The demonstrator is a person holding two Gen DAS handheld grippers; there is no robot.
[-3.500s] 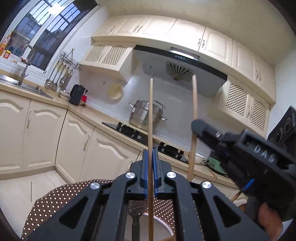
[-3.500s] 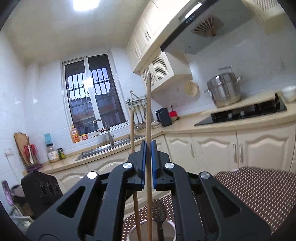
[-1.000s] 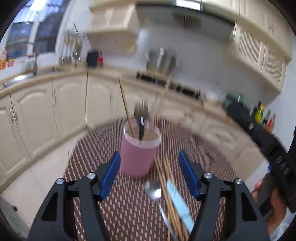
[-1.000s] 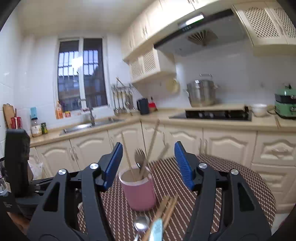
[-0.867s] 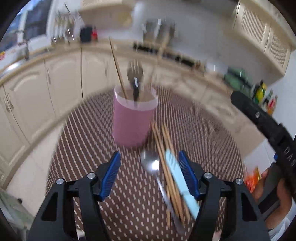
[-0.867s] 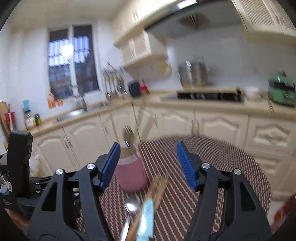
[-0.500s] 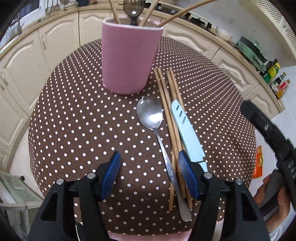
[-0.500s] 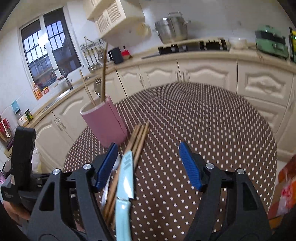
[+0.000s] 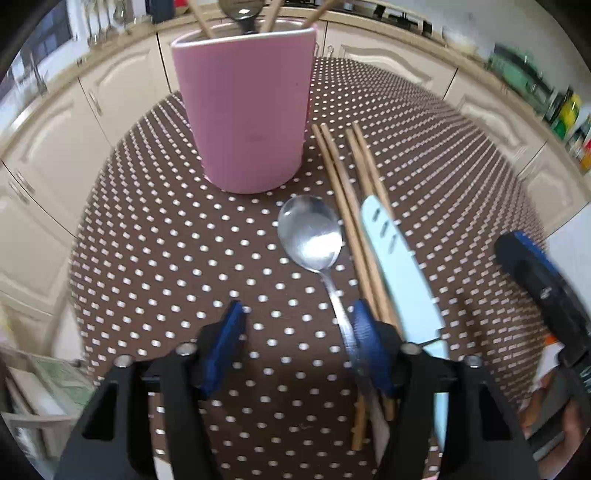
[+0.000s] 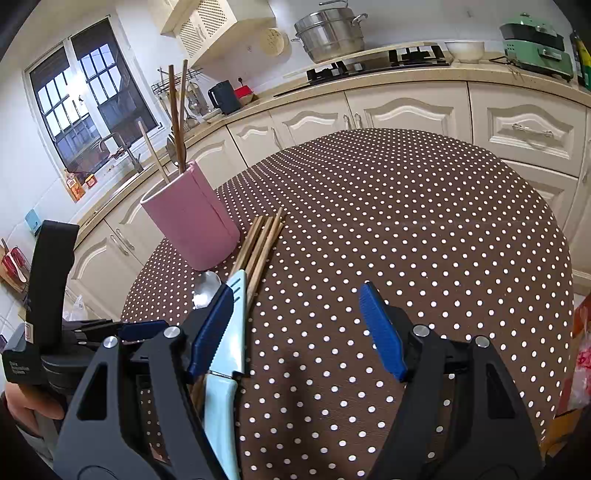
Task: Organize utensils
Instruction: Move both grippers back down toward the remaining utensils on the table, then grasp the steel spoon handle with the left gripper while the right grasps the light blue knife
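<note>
A pink cup stands on the brown dotted tablecloth with several chopsticks and a fork in it; it also shows in the right wrist view. In front of it lie a metal spoon, several wooden chopsticks and a light blue knife. My left gripper is open and empty, low over the spoon's handle. My right gripper is open and empty, its left finger over the knife and next to the chopsticks.
The round table's edge drops off to the right. Cream kitchen cabinets and a counter with a steel pot ring the table. The right gripper's body shows at the right in the left wrist view.
Both grippers held chopsticks upright over the cup, let them go into it, then opened and tilted down to the utensils on the table. The left gripper has come closer to the spoon.
</note>
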